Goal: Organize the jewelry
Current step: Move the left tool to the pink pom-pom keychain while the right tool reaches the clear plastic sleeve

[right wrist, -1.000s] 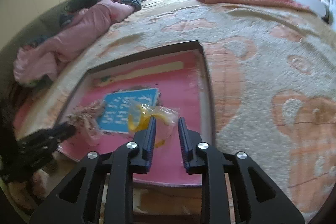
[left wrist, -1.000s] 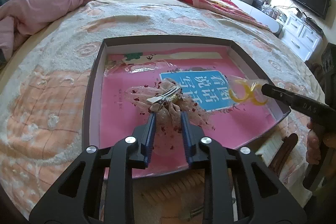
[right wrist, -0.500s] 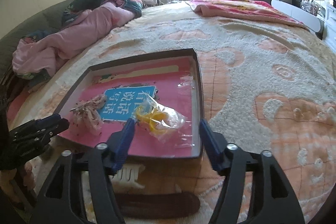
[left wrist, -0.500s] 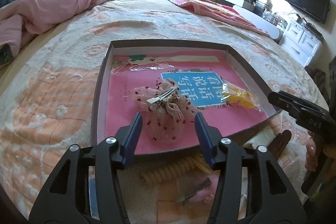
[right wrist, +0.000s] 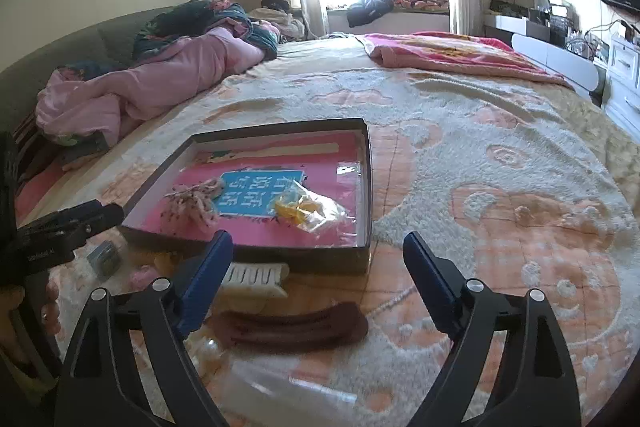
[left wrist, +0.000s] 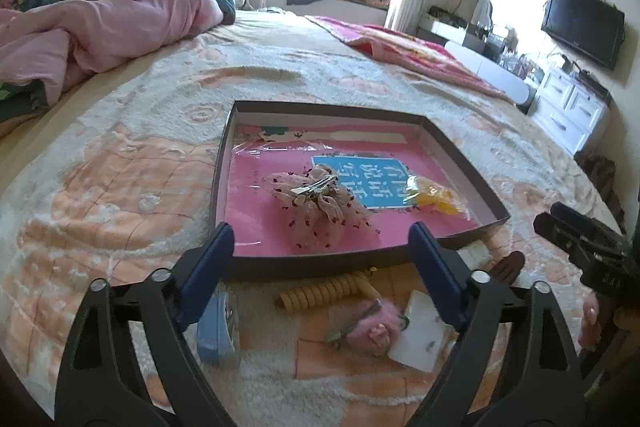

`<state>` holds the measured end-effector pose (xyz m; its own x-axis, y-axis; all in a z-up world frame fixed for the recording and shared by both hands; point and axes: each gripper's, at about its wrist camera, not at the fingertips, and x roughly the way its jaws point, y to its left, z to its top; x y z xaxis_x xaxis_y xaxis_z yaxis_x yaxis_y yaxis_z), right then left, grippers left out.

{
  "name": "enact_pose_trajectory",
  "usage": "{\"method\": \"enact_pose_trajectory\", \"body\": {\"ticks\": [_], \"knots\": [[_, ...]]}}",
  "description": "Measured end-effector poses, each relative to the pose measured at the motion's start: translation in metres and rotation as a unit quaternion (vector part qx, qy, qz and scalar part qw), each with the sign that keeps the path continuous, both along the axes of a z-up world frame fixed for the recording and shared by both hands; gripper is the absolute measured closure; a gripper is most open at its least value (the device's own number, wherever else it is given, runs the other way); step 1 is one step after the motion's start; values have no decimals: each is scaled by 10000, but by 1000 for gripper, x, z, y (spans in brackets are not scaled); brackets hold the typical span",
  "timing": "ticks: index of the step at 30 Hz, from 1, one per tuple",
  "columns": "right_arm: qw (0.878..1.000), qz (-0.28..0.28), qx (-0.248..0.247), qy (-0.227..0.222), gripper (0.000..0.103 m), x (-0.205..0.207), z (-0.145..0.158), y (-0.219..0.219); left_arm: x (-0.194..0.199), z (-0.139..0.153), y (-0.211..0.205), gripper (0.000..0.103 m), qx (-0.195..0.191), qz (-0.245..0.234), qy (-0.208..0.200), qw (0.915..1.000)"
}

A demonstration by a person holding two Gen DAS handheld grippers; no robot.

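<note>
1. The left gripper (left wrist: 320, 259) has its fingers spread wide and holds nothing; the right gripper (right wrist: 318, 263) is the same, wide apart and empty.
2. Just below the left fingers, low in the frame, lie a yellow spiral tie (left wrist: 324, 293), a pink hair clip (left wrist: 370, 327) and a blue clip (left wrist: 218, 327) on the bed (left wrist: 120, 195).
3. Under the right fingers lie a brown barrette (right wrist: 290, 325) and a white comb clip (right wrist: 256, 277).
4. In the box (left wrist: 218, 187), at mid-frame, already rest the lace bow (left wrist: 316, 207) and the yellow bagged piece (left wrist: 432, 197).
5. For the next pick, I think each gripper should go down straight over one piece and close across its narrow side, without catching the fluffy blanket.
</note>
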<state>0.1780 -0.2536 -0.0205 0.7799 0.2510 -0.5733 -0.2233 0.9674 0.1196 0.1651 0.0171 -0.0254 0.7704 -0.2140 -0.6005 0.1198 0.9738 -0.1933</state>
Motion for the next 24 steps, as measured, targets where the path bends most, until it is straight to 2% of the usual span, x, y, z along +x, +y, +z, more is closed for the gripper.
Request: {"method": "enact_pose_trajectory", "body": {"ticks": [10, 24], "knots": [[9997, 111, -156, -156, 14, -36, 0, 4, -28, 3, -4, 18, -19, -124, -185, 9997], [9992, 138, -360, -113, 13, -64, -13, 4, -48, -17, -16, 17, 158, -383, -1, 9991]]}}
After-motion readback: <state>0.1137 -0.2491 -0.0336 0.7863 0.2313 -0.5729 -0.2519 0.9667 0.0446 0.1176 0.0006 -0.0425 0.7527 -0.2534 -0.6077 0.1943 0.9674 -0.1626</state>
